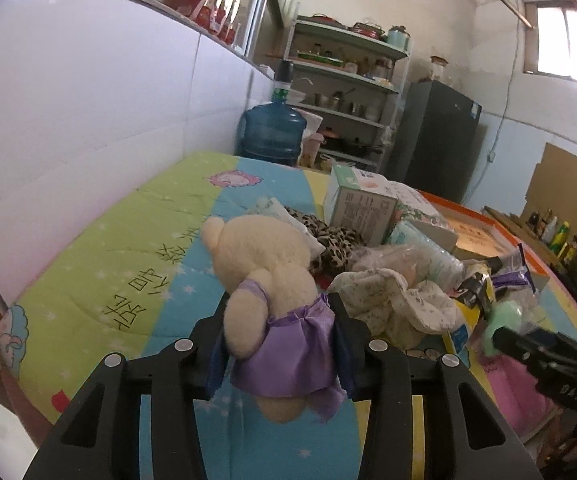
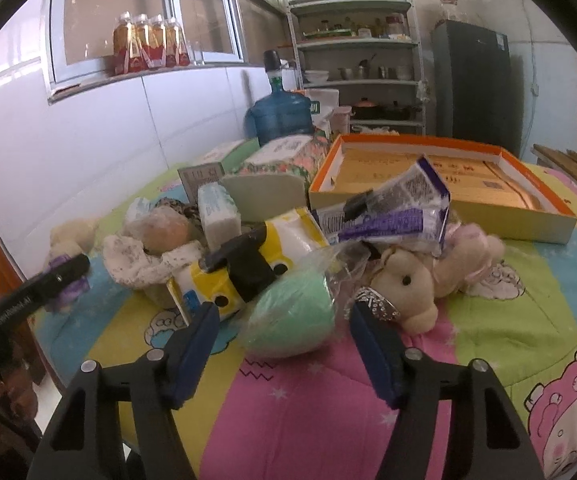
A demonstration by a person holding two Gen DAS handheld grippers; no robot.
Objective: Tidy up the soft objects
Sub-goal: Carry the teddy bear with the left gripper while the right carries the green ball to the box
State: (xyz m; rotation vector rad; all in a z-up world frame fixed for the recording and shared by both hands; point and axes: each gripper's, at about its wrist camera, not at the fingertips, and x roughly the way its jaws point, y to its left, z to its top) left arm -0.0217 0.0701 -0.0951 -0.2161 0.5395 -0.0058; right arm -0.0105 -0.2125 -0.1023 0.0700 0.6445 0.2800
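A cream plush bear (image 1: pixel 264 264) in a purple dress sits upright between the fingers of my left gripper (image 1: pixel 280 300), which is shut on its body above the colourful quilt (image 1: pixel 128 264). In the right wrist view the same bear (image 2: pixel 72 236) shows at the far left, with the left gripper (image 2: pixel 60 276) on it. My right gripper (image 2: pixel 284 310) stands open around a mint-green soft roll (image 2: pixel 292 320) in clear plastic. A gap shows beside its left pad (image 2: pixel 196 344). A second cream plush toy (image 2: pixel 412 284) lies just right of the roll.
A pile fills the quilt's middle: white floral cloth (image 2: pixel 136 260), yellow tissue pack (image 2: pixel 248 264), purple packet (image 2: pixel 388 212), tissue packs (image 2: pixel 218 212). An orange-rimmed shallow box (image 2: pixel 544 200) lies behind. A water bottle (image 2: pixel 280 112), shelves (image 2: pixel 356 44) and a fridge (image 2: pixel 472 84) stand beyond. The tiled wall is on the left.
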